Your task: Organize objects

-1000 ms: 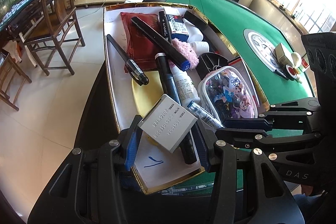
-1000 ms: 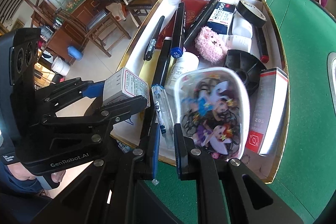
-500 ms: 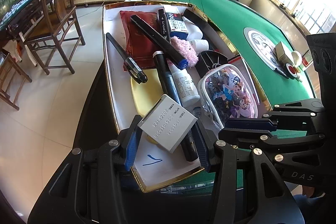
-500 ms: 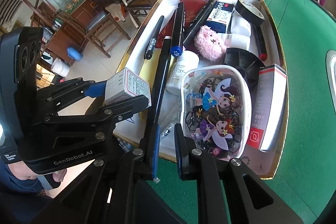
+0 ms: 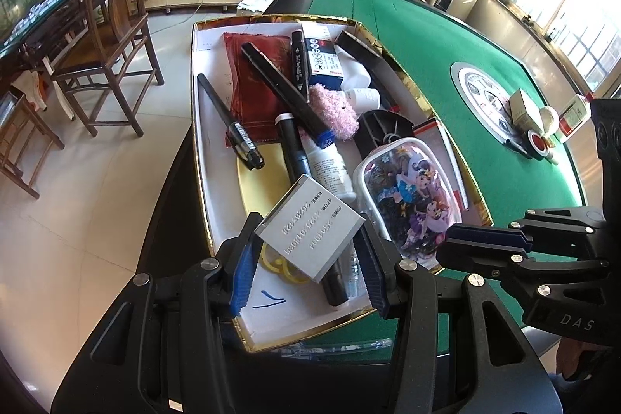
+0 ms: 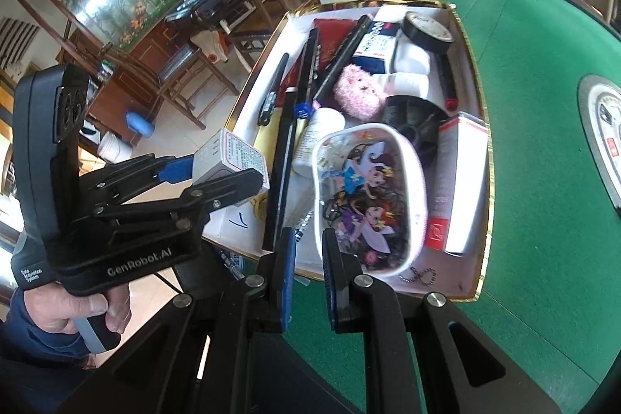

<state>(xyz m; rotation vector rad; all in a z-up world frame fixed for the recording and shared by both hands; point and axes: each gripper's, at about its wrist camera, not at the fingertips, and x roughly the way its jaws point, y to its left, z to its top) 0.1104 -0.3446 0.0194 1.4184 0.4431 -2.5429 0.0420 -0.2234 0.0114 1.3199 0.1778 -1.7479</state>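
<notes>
A shallow gold-rimmed tray (image 5: 196, 142) lies on the green felt table and holds several jumbled items. My left gripper (image 5: 306, 258) is shut on a small grey-white box (image 5: 310, 227) and holds it just above the tray's near end. The box (image 6: 229, 158) also shows in the right wrist view, between the left gripper's (image 6: 229, 173) blue pads. My right gripper (image 6: 308, 251) is shut with nothing held. It hovers at the near edge of a clear cartoon-print pouch (image 6: 365, 193). In the left wrist view the right gripper (image 5: 446, 245) sits beside that pouch (image 5: 411, 196).
The tray also holds black markers (image 5: 287, 92), a pink fluffy toy (image 5: 333, 105), a white bottle (image 5: 330, 169), a red pouch (image 5: 248, 80), a tape roll (image 6: 427, 30) and a red-and-white box (image 6: 462, 181). A pen (image 5: 349, 346) lies on the felt before the tray. A wooden chair (image 5: 112, 26) stands at left.
My right gripper has shifted a little back and up from the pouch's near end. The clear pen by its tips now shows only as a blur. The left gripper keeps the box still.
</notes>
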